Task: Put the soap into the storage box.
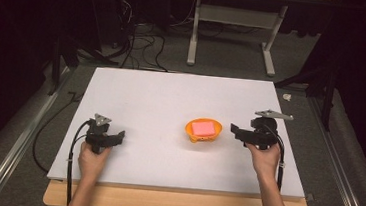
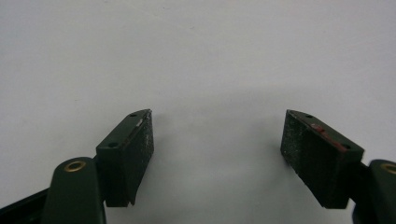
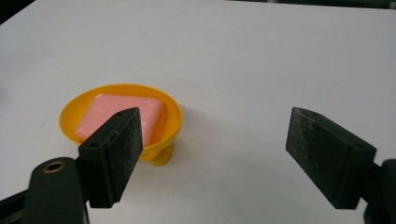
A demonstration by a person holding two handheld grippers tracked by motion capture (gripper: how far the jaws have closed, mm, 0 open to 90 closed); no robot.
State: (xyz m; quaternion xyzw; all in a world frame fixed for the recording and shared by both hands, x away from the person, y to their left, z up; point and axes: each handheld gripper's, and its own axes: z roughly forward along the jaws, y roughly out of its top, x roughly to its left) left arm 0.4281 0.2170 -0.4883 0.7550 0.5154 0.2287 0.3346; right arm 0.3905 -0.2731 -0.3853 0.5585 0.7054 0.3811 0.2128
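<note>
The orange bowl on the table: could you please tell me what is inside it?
A pink square block lies flat inside the orange bowl, filling most of it. Whatever sits beneath the block is covered, and in the right gripper view one jaw hides the bowl's near rim.

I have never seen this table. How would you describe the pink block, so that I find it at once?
Look at the white table and find the small orange bowl right of its middle, near the right gripper. The pink block lies flat inside this bowl. It is the only pink thing there, square with rounded corners, like a bar of soap.
</note>
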